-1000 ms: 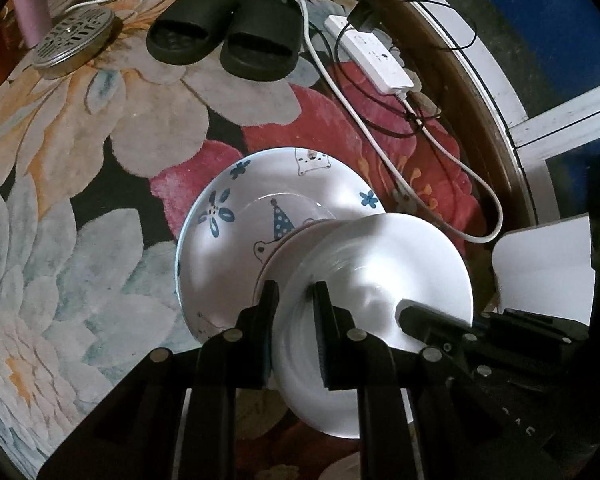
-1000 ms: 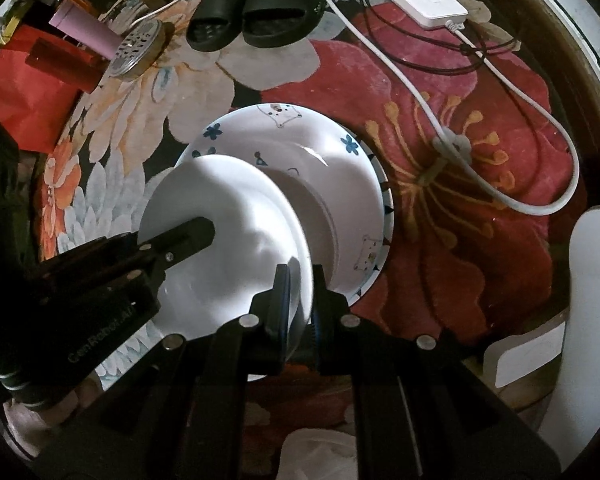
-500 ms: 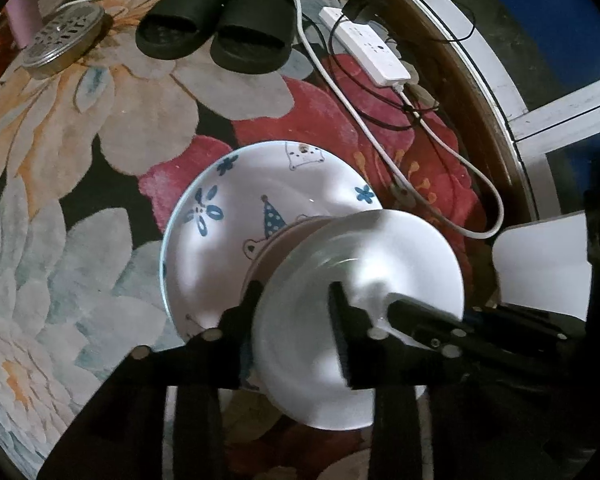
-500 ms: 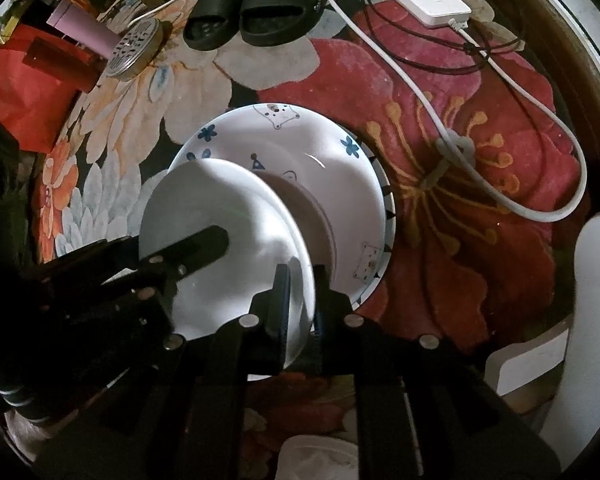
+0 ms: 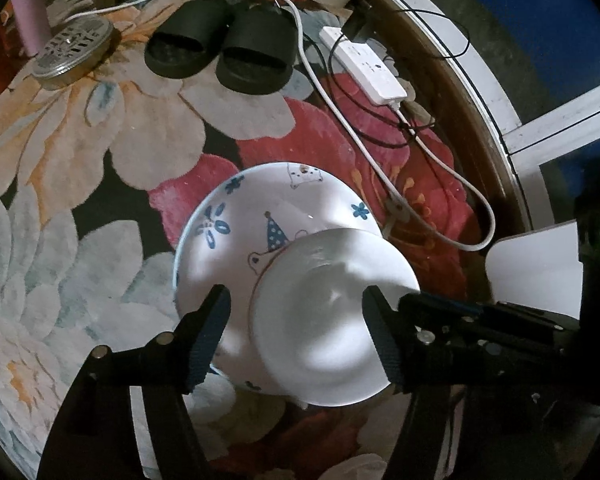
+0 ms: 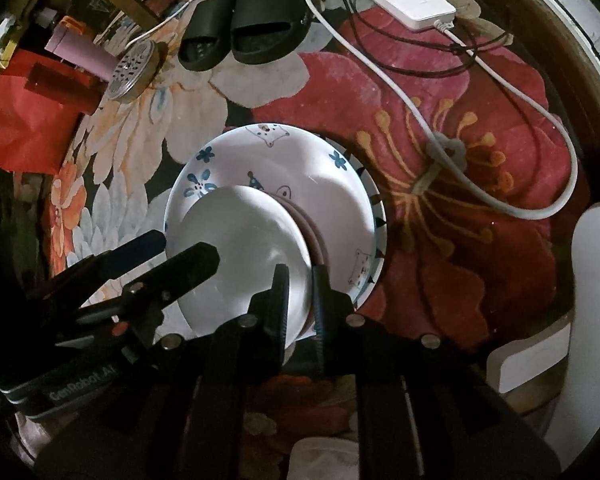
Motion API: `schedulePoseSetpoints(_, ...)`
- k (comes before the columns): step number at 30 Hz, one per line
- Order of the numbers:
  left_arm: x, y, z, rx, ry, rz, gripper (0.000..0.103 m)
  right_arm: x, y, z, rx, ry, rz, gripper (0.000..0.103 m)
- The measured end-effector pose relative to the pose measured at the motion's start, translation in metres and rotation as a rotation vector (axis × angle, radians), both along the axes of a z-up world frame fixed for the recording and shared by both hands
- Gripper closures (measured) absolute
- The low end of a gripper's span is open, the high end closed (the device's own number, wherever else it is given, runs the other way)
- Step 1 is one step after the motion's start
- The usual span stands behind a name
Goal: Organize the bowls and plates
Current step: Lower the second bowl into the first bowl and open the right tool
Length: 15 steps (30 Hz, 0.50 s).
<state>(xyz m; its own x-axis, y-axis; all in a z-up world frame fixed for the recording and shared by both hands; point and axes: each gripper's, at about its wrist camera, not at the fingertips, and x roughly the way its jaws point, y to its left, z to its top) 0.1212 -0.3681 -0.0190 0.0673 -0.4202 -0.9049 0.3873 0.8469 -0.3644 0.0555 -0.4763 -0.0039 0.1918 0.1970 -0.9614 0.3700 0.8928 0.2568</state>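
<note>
A plain white bowl (image 5: 324,320) hangs tilted just over a wide plate with blue flowers and bears (image 5: 236,240), which lies on the floral rug. In the right wrist view a second plate with black triangles on its rim (image 6: 378,220) peeks out under the patterned plate (image 6: 292,168). My right gripper (image 6: 300,284) is shut on the near rim of the white bowl (image 6: 240,248). My left gripper (image 5: 296,320) is opening: its fingers straddle the bowl's left rim, and neither pad touches it. The left gripper's fingers (image 6: 196,256) reach in from the left.
Black slippers (image 5: 220,56) lie at the far side of the rug (image 5: 100,168), with a white power strip (image 5: 364,68) and its cable (image 5: 440,168) to the right. A round metal lid (image 5: 72,52) and a pink cup (image 5: 28,20) sit far left. A white box (image 5: 536,272) stands right.
My left gripper was shut on the white bowl's rim and has since spread its jaws wide, letting go. The right gripper has kept its hold, and the bowl has barely shifted.
</note>
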Motion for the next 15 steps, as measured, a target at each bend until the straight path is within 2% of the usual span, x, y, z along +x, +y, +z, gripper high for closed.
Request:
schedulePoseSetpoints(2, 0.0, 0.004, 0.002, 0.009, -0.018, 0.008, 0.013, -0.001, 0.0, 0.002, -0.006, -0.004, -0.005, 0.087)
schedulePoseSetpoints(4, 0.001, 0.008, 0.002, 0.011, -0.025, 0.019, 0.009, -0.002, -0.001, 0.005, -0.024, -0.016, -0.009, 0.078)
schedulePoseSetpoints(6, 0.003, 0.014, 0.001, 0.01, -0.026, 0.033, 0.004, -0.005, -0.004, 0.007, -0.051, -0.02, -0.022, 0.052)
schedulePoseSetpoints(7, 0.005, 0.017, 0.002, 0.007, -0.028, 0.045, 0.004, -0.005, -0.006, 0.007, -0.054, -0.022, -0.03, 0.044)
schedulePoseSetpoints(9, 0.006, 0.021, 0.003, -0.005, -0.03, 0.053, 0.001, -0.009, -0.012, 0.007, -0.068, -0.021, -0.054, 0.018)
schedulePoseSetpoints(12, 0.006, 0.024, 0.007, 0.0, -0.059, 0.048, 0.001, -0.015, -0.018, 0.006, -0.094, -0.032, -0.088, 0.001)
schedulePoseSetpoints(15, 0.006, 0.028, 0.011, 0.013, -0.084, 0.05, 0.001, -0.019, -0.02, 0.006, -0.104, -0.058, -0.097, 0.0)
